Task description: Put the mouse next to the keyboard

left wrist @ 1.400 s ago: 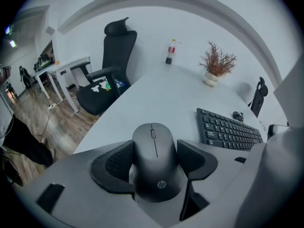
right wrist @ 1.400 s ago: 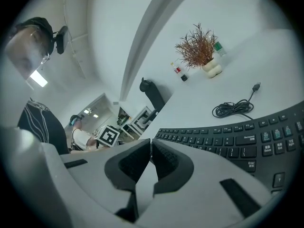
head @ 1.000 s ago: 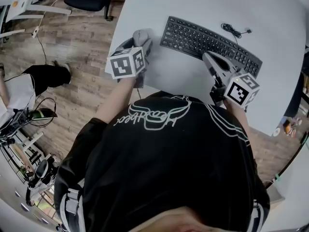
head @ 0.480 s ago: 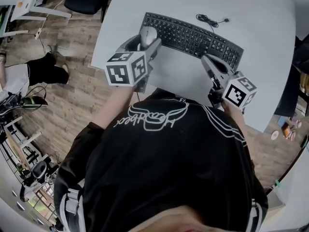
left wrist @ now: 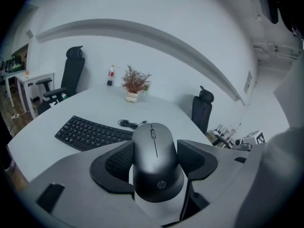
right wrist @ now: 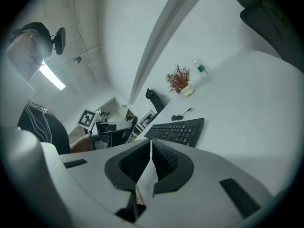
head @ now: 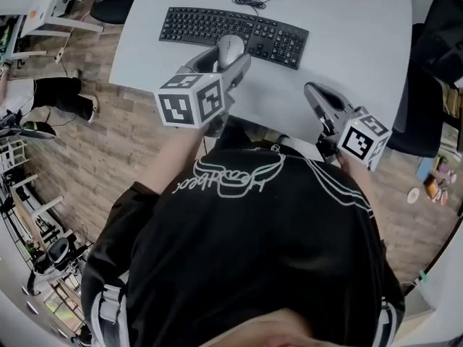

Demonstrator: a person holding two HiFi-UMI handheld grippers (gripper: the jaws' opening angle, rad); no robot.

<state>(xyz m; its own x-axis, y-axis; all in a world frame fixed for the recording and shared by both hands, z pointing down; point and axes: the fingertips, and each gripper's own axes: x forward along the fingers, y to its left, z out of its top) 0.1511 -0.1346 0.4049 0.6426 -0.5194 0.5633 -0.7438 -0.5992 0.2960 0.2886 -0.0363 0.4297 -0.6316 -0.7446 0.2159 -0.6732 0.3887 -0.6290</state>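
Right now the mouse point(left wrist: 156, 163) is sitting between the two fingers of the left gripper point(head: 223, 62), lengthwise along them, scroll wheel pointing away from the camera and the logo end nearest it. Both black ribbed pads point(left wrist: 118, 161) are pressing on its sides, so the fingers are standing wide apart and clamping it. From the head view the mouse is showing just at the near edge of the keyboard point(head: 233, 33), toward the keyboard's right half; whether it's touching the white table point(head: 347, 42) I can't tell. In the left gripper view the keyboard is lying ahead and to the left, with its coiled cable point(left wrist: 129, 123) behind it. The right gripper point(right wrist: 150, 148) is hanging over the table's near edge, well apart from the mouse, fingers pressing together with nothing between them, pointing toward the keyboard.
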